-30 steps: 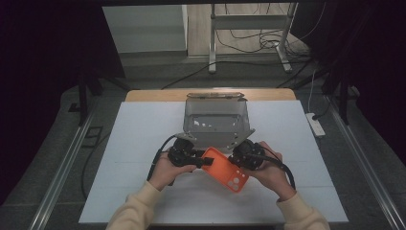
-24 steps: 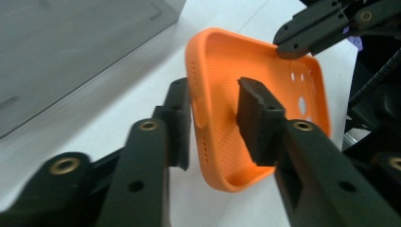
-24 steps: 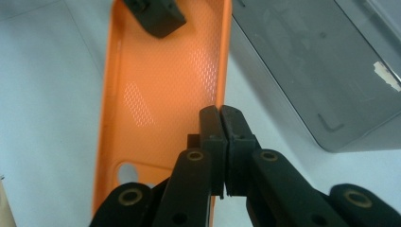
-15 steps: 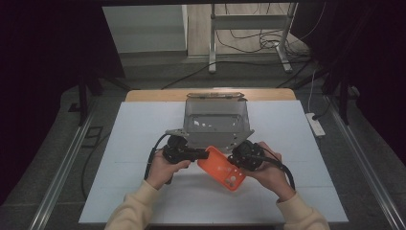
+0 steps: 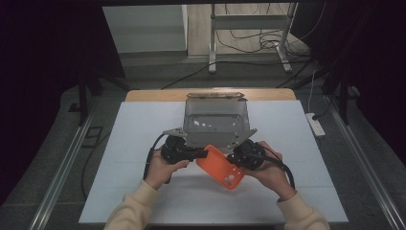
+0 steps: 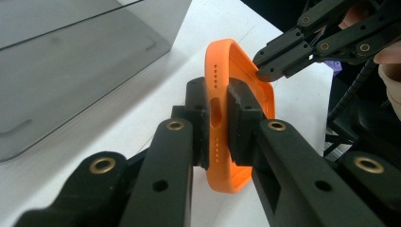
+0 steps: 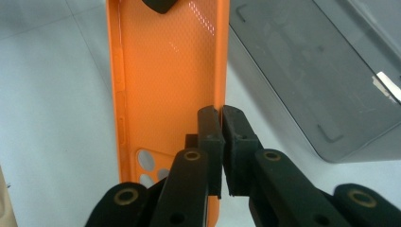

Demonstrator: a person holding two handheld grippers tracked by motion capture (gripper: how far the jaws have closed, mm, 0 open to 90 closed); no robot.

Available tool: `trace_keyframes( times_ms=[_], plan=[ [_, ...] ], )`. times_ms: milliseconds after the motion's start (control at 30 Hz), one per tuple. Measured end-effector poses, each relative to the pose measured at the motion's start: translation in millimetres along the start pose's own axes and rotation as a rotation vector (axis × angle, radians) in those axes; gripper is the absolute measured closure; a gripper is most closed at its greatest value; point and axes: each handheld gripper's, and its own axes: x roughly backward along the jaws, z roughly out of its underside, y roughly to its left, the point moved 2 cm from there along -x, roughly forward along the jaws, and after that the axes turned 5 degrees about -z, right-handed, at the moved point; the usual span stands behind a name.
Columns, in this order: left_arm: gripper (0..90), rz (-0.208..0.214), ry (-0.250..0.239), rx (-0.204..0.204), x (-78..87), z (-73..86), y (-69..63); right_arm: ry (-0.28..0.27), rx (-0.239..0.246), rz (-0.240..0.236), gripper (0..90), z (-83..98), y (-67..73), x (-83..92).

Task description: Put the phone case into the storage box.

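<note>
Your left tool [image 6: 218, 118] is clamped across the bottom end of the orange phone case [image 5: 220, 166], pads either side of the port cutout, having just closed on it. Your right tool [image 7: 222, 137] pinches one long side wall near the camera holes. With both grips on, the case hangs tilted just above the white worktop [image 5: 119, 158], near the middle, just in front of the clear grey box [image 5: 215, 122]. Two holds likely keep the soft shell from twisting.

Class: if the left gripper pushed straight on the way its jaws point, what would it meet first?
Probably the right gripper: it pinches the far edge of the orange silicone phone case that the left gripper clamps; depth is uncertain.
</note>
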Motion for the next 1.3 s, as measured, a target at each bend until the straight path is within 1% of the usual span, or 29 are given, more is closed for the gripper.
trace_keyframes(
  times_ms=[67, 133, 167, 200, 233, 267, 300, 367, 433, 567, 667, 767, 833, 867, 900, 933, 967, 1033, 1133, 1300],
  plan=[
    [81.0, 0.001, 0.0, 0.002, 0.4, -0.1, 0.1, -0.007, -0.004, -0.005, 85.8, 0.2, -0.4, 0.4],
    [81.0, 0.001, -0.003, 0.006, 1.6, -0.2, 0.6, -0.025, -0.011, -0.017, 83.9, 0.7, -1.7, 1.5],
    [81.0, -0.009, -0.004, 0.005, 1.9, -0.1, 0.9, -0.039, -0.015, -0.021, 81.4, 0.9, -2.8, 2.4],
    [81.0, -0.014, -0.001, 0.001, 2.4, 0.2, 1.8, -0.069, -0.027, -0.028, 74.6, 1.4, -4.3, 5.2],
    [81.0, -0.012, -0.004, 0.004, 2.9, 0.4, 2.5, -0.069, -0.027, -0.028, 74.6, 1.4, -4.3, 5.2],
    [81.0, -0.01, -0.008, 0.003, 3.9, 0.4, 3.3, -0.084, -0.034, -0.028, 70.5, 1.9, -5.4, 7.0],
    [81.0, -0.011, -0.01, 0.004, 4.4, 0.2, 3.3, -0.12, -0.06, -0.042, 65.1, 2.5, -8.1, 9.7],
    [81.0, -0.009, -0.015, 0.004, 5.8, 0.1, 3.6, -0.158, -0.094, -0.063, 58.0, 3.7, -12.0, 13.1],
    [81.0, -0.011, -0.02, 0.002, 6.7, 0.0, 3.6, -0.185, -0.12, -0.07, 50.9, 5.5, -16.4, 15.7],
    [81.0, -0.009, -0.026, -0.001, 7.7, -0.2, 2.9, -0.206, -0.146, -0.078, 43.7, 8.5, -21.4, 17.7],
    [81.0, -0.008, -0.031, -0.002, 8.5, -0.3, 2.6, -0.227, -0.162, -0.095, 37.9, 10.8, -24.8, 18.1],
    [81.0, -0.006, -0.035, -0.007, 10.0, -0.5, 2.9, -0.259, -0.196, -0.122, 32.3, 12.9, -28.4, 19.0],
    [81.0, -0.005, -0.039, -0.007, 10.7, -0.7, 2.7, -0.274, -0.209, -0.127, 27.0, 13.7, -30.3, 19.0],
    [81.0, -0.005, -0.039, -0.007, 10.7, -0.7, 2.7, -0.274, -0.209, -0.127, 27.0, 13.7, -30.3, 19.0],
    [81.0, -0.004, -0.04, -0.006, 11.0, -0.7, 2.7, -0.28, -0.216, -0.128, 25.0, 14.2, -31.3, 18.7],
    [80.9, -0.005, -0.042, -0.006, 11.1, -0.7, 2.8, -0.289, -0.232, -0.147, 23.0, 15.3, -32.9, 17.1],
    [81.0, -0.005, -0.043, -0.007, 11.1, -0.7, 2.8, -0.29, -0.236, -0.154, 22.7, 15.6, -33.1, 16.6],
    [80.9, -0.003, -0.046, -0.009, 11.2, -0.8, 2.6, -0.288, -0.239, -0.168, 21.9, 16.1, -33.3, 14.0],
    [81.0, 0.001, -0.047, -0.01, 11.2, -0.9, 2.3, -0.28, -0.238, -0.173, 21.3, 16.0, -32.8, 11.7],
    [81.0, 0.004, -0.048, -0.015, 10.7, -0.9, 1.7, -0.28, -0.246, -0.196, 21.0, 16.2, -33.0, 8.8]
  ],
)
